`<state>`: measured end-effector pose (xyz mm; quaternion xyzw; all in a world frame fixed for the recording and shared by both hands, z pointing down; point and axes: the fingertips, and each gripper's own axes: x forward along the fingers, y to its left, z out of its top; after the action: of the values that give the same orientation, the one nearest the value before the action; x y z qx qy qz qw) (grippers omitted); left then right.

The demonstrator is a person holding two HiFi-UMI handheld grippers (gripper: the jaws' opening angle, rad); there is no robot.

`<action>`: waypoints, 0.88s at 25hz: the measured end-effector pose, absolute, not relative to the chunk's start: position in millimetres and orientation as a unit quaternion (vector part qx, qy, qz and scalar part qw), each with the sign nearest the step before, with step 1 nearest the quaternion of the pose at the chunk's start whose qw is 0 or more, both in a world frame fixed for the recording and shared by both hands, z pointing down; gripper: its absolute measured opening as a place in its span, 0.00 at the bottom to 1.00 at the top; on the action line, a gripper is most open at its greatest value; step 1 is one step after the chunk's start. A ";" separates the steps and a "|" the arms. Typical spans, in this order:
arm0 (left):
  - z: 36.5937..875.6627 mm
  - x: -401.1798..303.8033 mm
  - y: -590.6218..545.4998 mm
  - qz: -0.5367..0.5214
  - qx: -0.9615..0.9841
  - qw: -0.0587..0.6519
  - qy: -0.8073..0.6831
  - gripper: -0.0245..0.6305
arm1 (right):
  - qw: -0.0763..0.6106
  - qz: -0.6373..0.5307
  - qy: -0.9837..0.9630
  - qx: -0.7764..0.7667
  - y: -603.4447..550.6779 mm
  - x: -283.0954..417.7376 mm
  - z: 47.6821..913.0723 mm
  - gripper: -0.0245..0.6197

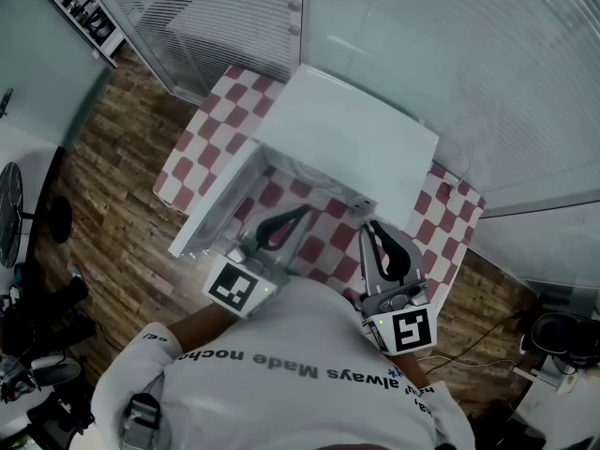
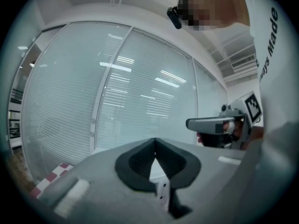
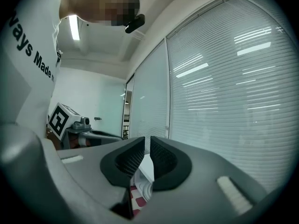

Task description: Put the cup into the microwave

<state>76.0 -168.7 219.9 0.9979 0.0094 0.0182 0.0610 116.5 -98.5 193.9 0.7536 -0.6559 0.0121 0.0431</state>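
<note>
The white microwave [image 1: 356, 129] stands on a table with a red-and-white checked cloth [image 1: 202, 148]. Its door [image 1: 217, 209] hangs open to the left. No cup shows in any view. My left gripper [image 1: 302, 213] is held close to the person's chest, pointing at the open cavity, its jaws closed tip to tip with nothing in them [image 2: 154, 141]. Just right of it, my right gripper [image 1: 372, 225] points the same way, its jaws nearly touching and holding nothing [image 3: 147, 141]. Each gripper view also catches the other gripper off to the side.
Glass walls with blinds [image 1: 450, 54] close in behind and beside the table. Wood flooring [image 1: 112, 186] lies to the left, with a black stand [image 1: 37, 218] and clutter. Cables and dark gear [image 1: 553, 336] sit at the right.
</note>
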 end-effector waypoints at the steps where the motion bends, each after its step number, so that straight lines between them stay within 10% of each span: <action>1: 218.3 75.3 -168.8 0.017 0.998 0.061 0.007 0.04 | 0.046 0.011 -0.655 0.754 -97.6 117.4 193.8 0.10; 22: 215.2 67.2 -179.3 0.010 0.997 0.073 0.000 0.04 | 0.055 0.035 -0.648 0.759 -98.8 115.7 204.0 0.10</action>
<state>67.2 -179.3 215.2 0.9973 -0.0003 0.0096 0.0727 115.7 -98.8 204.0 0.7589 -0.6480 0.0349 0.0553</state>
